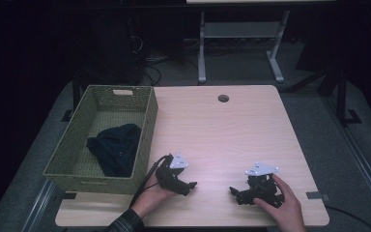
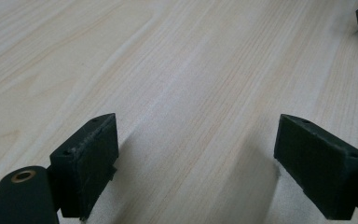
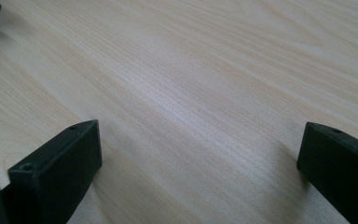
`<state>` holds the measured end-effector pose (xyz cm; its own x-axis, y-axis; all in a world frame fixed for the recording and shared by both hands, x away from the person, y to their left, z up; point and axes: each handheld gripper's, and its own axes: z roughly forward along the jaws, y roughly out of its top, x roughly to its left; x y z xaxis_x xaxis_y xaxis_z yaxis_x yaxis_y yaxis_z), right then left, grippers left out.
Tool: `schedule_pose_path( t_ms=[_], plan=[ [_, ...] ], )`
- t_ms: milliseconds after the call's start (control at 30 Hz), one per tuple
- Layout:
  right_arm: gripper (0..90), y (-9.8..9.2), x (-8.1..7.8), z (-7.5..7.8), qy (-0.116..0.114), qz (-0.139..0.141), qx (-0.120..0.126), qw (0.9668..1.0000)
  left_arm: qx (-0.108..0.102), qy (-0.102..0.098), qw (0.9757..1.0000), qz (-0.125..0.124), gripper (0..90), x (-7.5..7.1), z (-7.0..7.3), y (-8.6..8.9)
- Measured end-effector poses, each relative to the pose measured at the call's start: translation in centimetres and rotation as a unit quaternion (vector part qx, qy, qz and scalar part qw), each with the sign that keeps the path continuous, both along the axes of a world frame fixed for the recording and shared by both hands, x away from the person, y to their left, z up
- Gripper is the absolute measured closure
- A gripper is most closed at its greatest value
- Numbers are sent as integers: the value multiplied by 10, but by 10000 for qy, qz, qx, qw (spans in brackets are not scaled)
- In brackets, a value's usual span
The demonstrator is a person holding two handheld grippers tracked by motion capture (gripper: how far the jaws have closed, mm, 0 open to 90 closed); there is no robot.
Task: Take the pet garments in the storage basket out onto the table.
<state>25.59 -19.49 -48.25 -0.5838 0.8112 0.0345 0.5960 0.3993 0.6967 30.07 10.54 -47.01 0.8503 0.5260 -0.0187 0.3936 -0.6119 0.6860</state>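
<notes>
High view: we see a dark cloth (image 1: 116, 147), navy or black, lying crumpled in a soft heap on the floor of a green woven basket (image 1: 79, 140), toward its right wall and nearer its front end. The basket stands on the left side of a pale wooden table (image 1: 222, 130), partly overhanging the table's left edge. Our left gripper (image 1: 191, 185) rests on the tabletop just right of the basket's front corner, apart from the cloth; our right gripper (image 1: 233, 191) rests near the table's front edge, well apart from the basket. The two point toward each other with bare wood between them. In the left gripper view the jaws stand wide apart with nothing between them, and the right gripper view shows the same: both released. The middle and far side of the table lie open, with a round hole (image 1: 223, 98) near the back edge.
</notes>
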Motion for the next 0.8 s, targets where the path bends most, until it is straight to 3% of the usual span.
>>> schedule_pose_path(
  t_ms=[233, 300, 467, 800],
  plan=[
    [0, 0, 0, 0, 0, 0, 1, 10000, -5, 62, 10000, -19, 138, 0, 2, 0],
    [0, 0, 0, 0, 0, 1, 2, 10000, -106, 173, 9998, -14, 138, 0, 4, 0],
    [0, 0, 0, 0, 2, 1, 1, 10000, -100, 252, 9996, -30, 139, 1, 7, 0],
    [0, 0, 0, 0, 1, 3, 0, 10000, -95, 180, 9997, -101, 140, 0, 16, -2]
  ],
)
